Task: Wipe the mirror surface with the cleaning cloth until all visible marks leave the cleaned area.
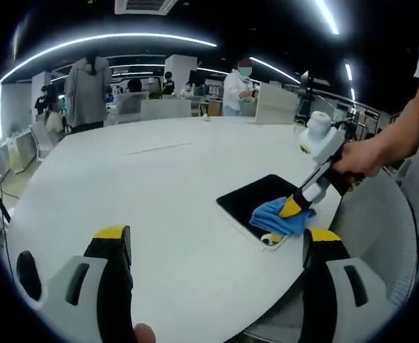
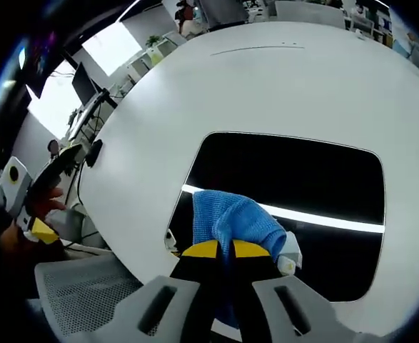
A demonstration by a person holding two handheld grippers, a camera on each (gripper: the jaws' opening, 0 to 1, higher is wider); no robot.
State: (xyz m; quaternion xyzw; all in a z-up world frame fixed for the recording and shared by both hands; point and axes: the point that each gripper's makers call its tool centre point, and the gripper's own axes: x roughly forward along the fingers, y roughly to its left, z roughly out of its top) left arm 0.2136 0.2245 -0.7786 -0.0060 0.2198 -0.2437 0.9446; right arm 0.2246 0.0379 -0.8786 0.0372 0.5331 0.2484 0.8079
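Right tongs (image 2: 219, 249) pinch the blue cleaning cloth (image 2: 232, 220) on the mirror (image 2: 302, 179) (lower centre, near the white bench (image 2: 280, 86) edge). Left tongs (image 1: 213, 237) spread wide, holding nothing.

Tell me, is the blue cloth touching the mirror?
Touching. In the right gripper view the blue cloth, pinched by the right gripper, presses on the mirror.

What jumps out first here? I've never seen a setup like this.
A bright blue cleaning cloth clamped in the right hand-held gripper, pressed on a dark mirror lying flat near the edge of a big white round table. The left hand-held gripper hangs open above the table, holding nothing.
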